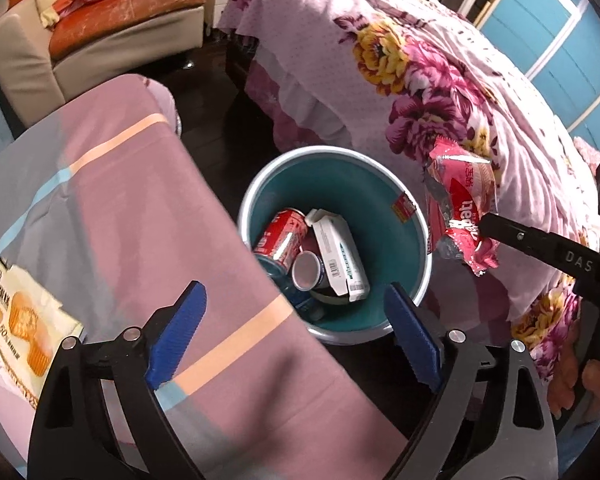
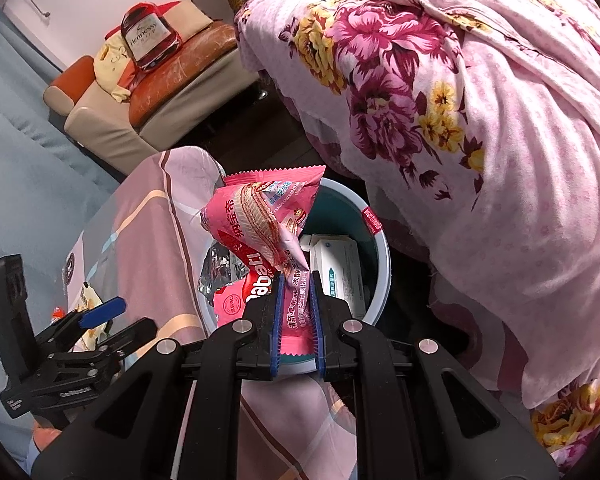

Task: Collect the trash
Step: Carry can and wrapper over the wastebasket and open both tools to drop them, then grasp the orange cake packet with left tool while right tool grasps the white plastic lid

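Observation:
A teal bin with a grey rim [image 1: 260, 184] stands on the dark floor between two beds; it holds a red can [image 1: 280, 236], a white carton [image 1: 336, 252] and other cans. My right gripper [image 2: 296, 280] is shut on a pink snack wrapper [image 2: 260, 220] and holds it above the bin's rim [image 2: 384, 256]. In the left wrist view the wrapper [image 1: 464, 208] hangs at the bin's right edge from the right gripper [image 1: 484, 222]. My left gripper [image 1: 296, 304] is open and empty above the bin's near side; it shows in the right wrist view [image 2: 112, 316] at lower left.
A pink striped bedsheet [image 1: 120, 208] lies left of the bin with a yellow-and-white snack packet [image 1: 24, 316] on it. A floral quilt [image 1: 440, 80] covers the bed on the right. A beige and orange sofa [image 1: 112, 32] stands behind.

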A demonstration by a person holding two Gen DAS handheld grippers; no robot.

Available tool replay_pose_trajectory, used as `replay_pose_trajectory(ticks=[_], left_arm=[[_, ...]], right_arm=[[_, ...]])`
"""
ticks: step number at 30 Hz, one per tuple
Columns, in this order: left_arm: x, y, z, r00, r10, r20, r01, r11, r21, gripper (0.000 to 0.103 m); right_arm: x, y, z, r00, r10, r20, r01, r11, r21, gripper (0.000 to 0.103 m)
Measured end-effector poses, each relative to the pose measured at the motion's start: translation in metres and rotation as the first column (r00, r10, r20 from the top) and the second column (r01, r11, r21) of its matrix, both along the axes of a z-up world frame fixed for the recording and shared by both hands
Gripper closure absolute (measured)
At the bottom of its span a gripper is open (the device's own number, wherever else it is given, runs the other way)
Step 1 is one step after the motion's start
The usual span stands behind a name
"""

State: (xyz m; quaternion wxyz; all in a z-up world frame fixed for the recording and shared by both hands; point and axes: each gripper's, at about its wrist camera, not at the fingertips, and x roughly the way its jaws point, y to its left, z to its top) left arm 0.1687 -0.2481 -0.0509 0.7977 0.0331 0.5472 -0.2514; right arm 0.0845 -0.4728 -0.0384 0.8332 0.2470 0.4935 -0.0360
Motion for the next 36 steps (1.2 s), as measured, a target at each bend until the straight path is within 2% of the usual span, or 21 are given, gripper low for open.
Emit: replay_pose_trajectory(ticks=[6, 13, 16, 18, 24, 30, 36], left_arm=[[-0.004, 0.022, 0.002, 0.999, 0.036, -0.005, -0.036, 0.999, -0.013, 0.012], [-0.005, 0.048, 0.003, 0.997, 0.073, -0.007, -0.073, 0.997, -0.017, 0.012], [-0.005, 0.062, 0.004, 0.996, 0.094, -0.006, -0.095, 0.995, -0.020, 0.012], [-0.005, 0.072, 0.005, 0.994, 0.112, -0.002, -0.112, 0.993, -0.019, 0.012], [-0.006, 0.109, 0.006, 0.983, 0.182, -0.013, -0.183, 0.982, -0.041, 0.012], [-0.011, 0.142, 0.011, 0.971, 0.239, -0.014, -0.239, 0.968, -0.074, 0.012], [-0.018, 0.183, 0.010, 0.950, 0.310, -0.025, -0.311, 0.945, -0.097, 0.011]], right_arm=[[0.008, 0.013, -0.005, 1.000, 0.019, -0.023, -0.019, 1.000, -0.019, 0.090], [0.017, 0.030, -0.010, 0.997, 0.050, -0.051, -0.051, 0.998, -0.029, 0.084], [0.019, 0.037, -0.009, 0.998, 0.051, -0.048, -0.053, 0.998, -0.027, 0.054], [0.020, 0.042, -0.007, 0.997, 0.054, -0.048, -0.056, 0.998, -0.030, 0.052], [0.017, 0.054, 0.006, 0.998, 0.050, -0.042, -0.052, 0.998, -0.046, 0.032], [0.016, 0.074, 0.017, 0.995, 0.083, -0.053, -0.087, 0.994, -0.063, 0.030], [0.017, 0.115, 0.019, 0.985, 0.159, -0.070, -0.163, 0.985, -0.057, 0.029]])
